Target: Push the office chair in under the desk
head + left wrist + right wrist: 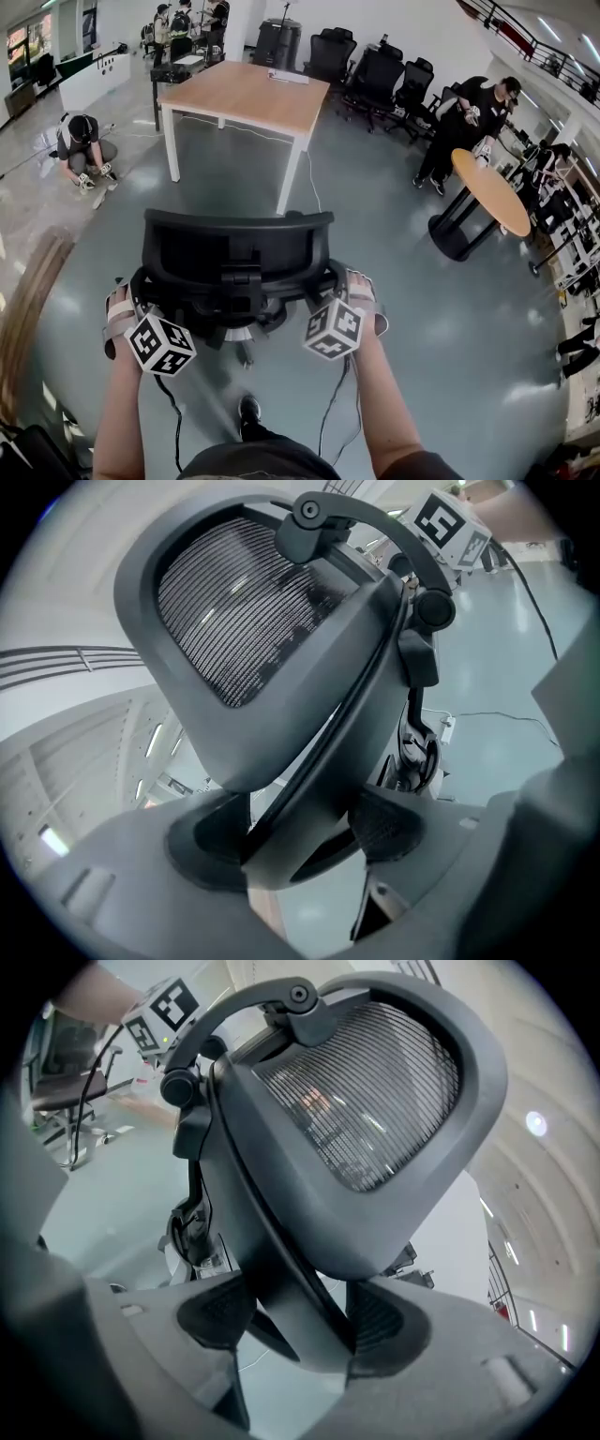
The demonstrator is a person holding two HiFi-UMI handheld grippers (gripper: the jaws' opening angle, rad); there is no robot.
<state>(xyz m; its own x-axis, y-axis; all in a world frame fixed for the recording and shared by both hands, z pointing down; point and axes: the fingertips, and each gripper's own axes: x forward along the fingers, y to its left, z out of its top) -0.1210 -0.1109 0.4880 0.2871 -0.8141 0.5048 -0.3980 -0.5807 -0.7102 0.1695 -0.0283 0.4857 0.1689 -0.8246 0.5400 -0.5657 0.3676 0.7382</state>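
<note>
A black mesh-back office chair [234,248] stands right in front of me, its back turned to me. The wooden desk [248,94] with white legs is further off, with open floor between it and the chair. My left gripper [127,305] grips the left edge of the chair's back, and the frame [309,761] fills the gap between its pads [394,822]. My right gripper [361,295] holds the right edge the same way; in the right gripper view the frame [281,1241] sits clamped between the pads [380,1321].
A round wooden table [487,187] on a black base stands to the right, with people beside it. Several black chairs [375,70] line the back wall. A person crouches on the floor at the left [82,145]. A thin cable [309,187] trails from the desk.
</note>
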